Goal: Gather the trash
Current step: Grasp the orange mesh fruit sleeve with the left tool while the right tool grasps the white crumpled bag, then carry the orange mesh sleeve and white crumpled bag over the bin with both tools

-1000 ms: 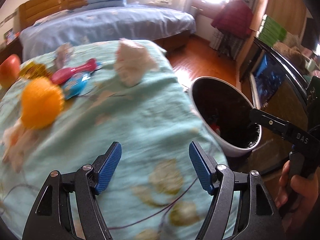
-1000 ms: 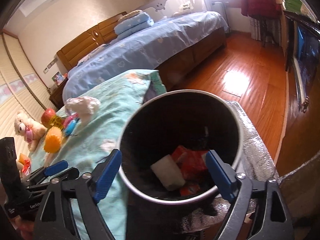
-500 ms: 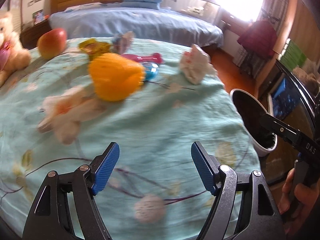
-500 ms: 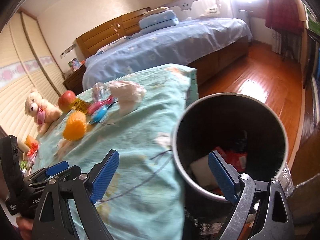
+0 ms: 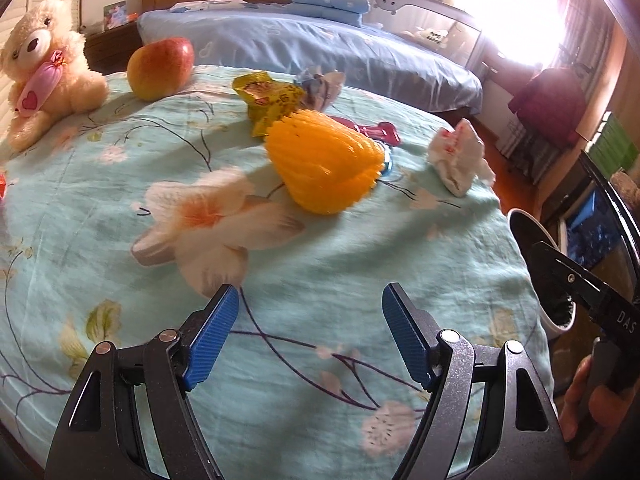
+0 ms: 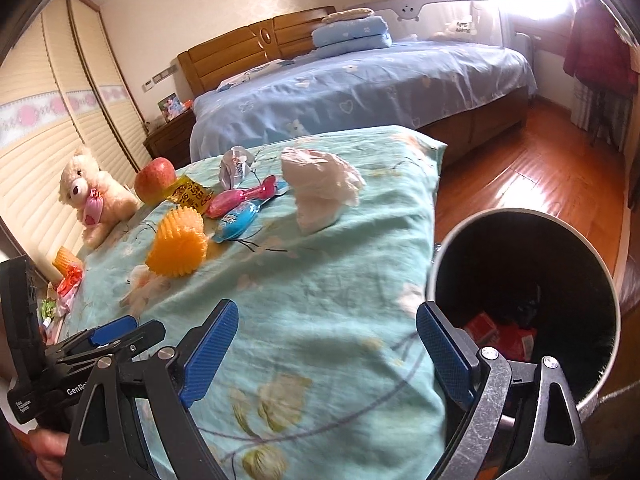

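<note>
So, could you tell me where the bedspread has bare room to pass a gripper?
Bare cloth runs from both grippers up to the orange foam net, and between it and the crumpled tissue. It is crowded between the apple and the tissue, where the wrappers lie.

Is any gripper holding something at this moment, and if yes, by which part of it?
Nothing is held. The left gripper and the right gripper both stand open and empty above the floral cloth.

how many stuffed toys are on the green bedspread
1. A cream teddy bear sits at the far left edge of the bedspread, beside the apple. Others could be hidden beyond the edge of the picture.
</note>
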Motion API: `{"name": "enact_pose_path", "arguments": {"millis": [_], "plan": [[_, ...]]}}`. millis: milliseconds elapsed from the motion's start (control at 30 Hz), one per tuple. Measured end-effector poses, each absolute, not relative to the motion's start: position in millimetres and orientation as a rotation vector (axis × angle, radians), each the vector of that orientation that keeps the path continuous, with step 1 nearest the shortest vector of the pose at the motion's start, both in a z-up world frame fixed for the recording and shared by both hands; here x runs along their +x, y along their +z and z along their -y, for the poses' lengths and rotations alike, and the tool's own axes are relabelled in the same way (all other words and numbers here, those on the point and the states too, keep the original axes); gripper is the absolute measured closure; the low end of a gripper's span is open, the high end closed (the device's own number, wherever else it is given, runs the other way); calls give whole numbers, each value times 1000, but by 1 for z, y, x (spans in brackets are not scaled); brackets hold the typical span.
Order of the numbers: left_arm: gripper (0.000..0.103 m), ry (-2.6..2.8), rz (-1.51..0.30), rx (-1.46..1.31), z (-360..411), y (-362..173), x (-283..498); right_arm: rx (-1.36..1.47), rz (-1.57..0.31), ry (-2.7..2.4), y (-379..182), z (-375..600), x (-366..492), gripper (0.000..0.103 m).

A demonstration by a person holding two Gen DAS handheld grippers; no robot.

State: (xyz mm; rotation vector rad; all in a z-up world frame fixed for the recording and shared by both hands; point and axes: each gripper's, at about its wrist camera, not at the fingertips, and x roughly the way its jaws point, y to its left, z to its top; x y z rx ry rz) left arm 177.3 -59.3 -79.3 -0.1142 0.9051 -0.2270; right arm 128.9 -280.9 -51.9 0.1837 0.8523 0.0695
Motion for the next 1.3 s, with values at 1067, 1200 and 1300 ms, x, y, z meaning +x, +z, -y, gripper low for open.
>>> {"name": "enact_pose_path", "arguments": {"millis": [1067, 1200, 1300], "plan": [[67, -200, -886, -172, 50, -82, 238, 197, -899, 49, -81, 272, 231, 52], [82, -219, -861, -135, 57, -79, 234, 171, -892, 42, -81, 268, 228, 68], [84, -224, -845, -130, 57, -77, 231, 157, -884, 47, -78, 264, 221, 70]]}}
